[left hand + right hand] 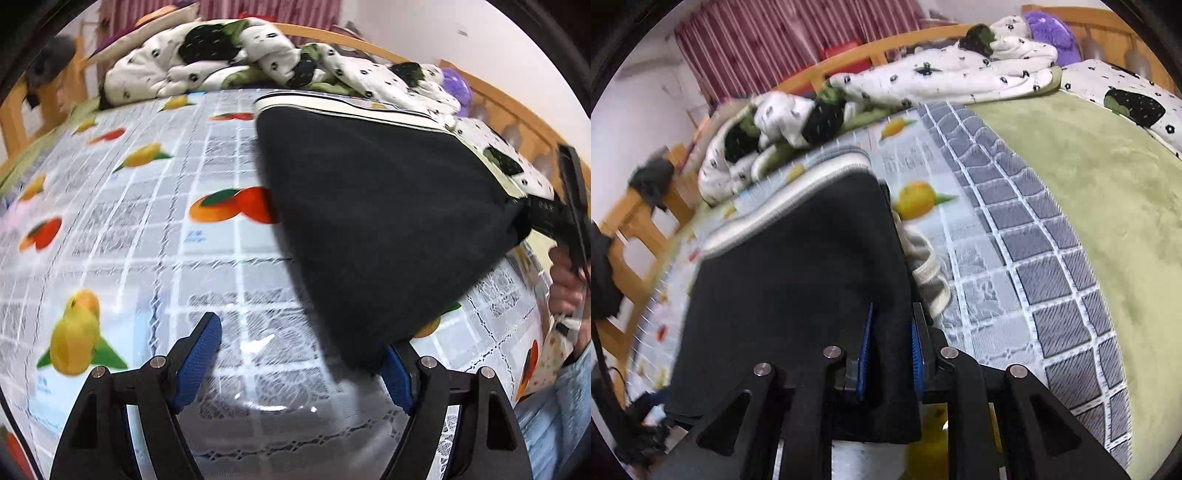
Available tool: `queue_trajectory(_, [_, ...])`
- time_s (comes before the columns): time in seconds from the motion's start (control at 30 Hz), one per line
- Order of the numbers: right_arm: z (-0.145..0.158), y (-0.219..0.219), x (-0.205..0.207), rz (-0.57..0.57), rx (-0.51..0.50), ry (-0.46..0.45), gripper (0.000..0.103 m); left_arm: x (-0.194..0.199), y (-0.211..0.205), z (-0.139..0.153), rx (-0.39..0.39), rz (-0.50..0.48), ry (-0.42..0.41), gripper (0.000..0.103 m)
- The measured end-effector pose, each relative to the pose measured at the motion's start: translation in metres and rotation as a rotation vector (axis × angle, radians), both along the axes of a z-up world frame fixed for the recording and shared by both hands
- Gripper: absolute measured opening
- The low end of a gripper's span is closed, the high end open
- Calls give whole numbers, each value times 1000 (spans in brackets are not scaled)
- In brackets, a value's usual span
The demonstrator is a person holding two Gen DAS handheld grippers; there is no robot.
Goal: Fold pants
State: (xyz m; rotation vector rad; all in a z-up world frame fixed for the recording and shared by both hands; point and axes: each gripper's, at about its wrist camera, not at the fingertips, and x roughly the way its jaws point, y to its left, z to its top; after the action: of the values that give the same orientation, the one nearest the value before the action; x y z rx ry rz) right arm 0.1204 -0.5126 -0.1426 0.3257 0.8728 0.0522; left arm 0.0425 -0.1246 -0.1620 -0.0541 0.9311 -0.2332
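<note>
Right now my right gripper (890, 354) is clenched on the black pants (369, 221); my left gripper (295, 358) hangs released over the tablecloth (147, 240).

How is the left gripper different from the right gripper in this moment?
The left gripper stands open over the fruit-print cloth, while the right gripper is shut. The left gripper holds nothing; the right gripper pinches the black pants. Both have blue pads.

hidden: left gripper (297, 360) right pad behind pants (376, 206) | tablecloth (147, 206) print perhaps blurred
</note>
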Motion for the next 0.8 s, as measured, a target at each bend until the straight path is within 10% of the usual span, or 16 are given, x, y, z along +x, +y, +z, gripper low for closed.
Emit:
queue_trajectory(0.27, [43, -6, -2, 36, -57, -62, 44, -25, 18, 43, -91, -90, -95, 77])
queue_trajectory(0.5, [34, -3, 55, 124, 16, 45, 53, 65, 10, 11, -239, -48, 76, 75])
queue_trajectory(0.7, [-18, -18, 86, 136, 219, 187, 62, 125, 6, -25, -473, -32, 199, 50])
queue_trajectory(0.8, [-23, -16, 86, 153, 287, 193, 46, 143, 1, -25, -468, -20, 249, 28])
